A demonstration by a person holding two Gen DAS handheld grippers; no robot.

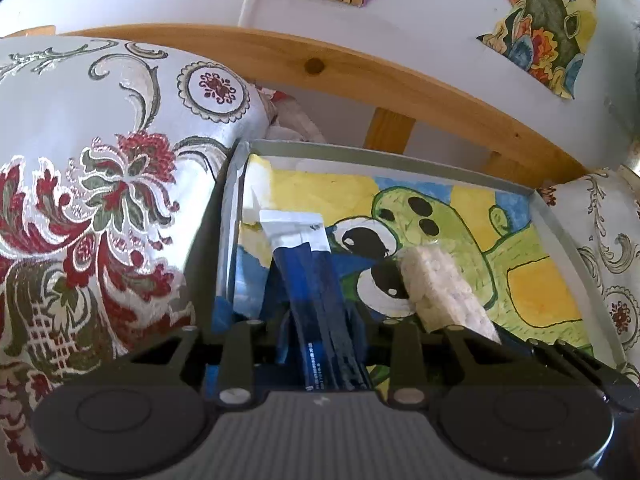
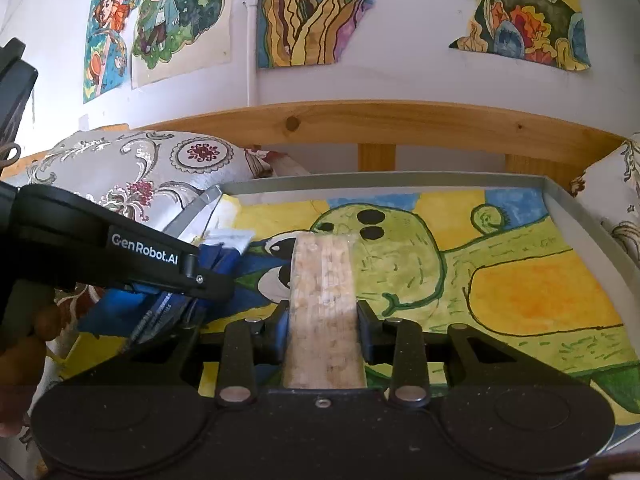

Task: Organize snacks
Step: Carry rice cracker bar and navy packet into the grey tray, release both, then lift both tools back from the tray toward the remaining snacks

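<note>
While a flowered cushion (image 1: 100, 200) crowds the tray (image 1: 556, 232) at 9 o'clock, my left hand-held gripper (image 1: 320, 320) clamps blue packets (image 1: 316, 280), my right hand-held gripper (image 2: 322, 316) clamps a rice bar (image 2: 322, 280), both above the tray.

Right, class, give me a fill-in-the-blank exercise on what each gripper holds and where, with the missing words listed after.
1. The left gripper is shut on a dark ____ snack packet.
2. The right gripper is shut on a pale puffed-rice ____.
3. Both snacks are held over a grey tray lined with a painting of a green ____.
4. Beside the tray's left wall lies a flowered ____.

Missing words: blue; bar; turtle; cushion
</note>
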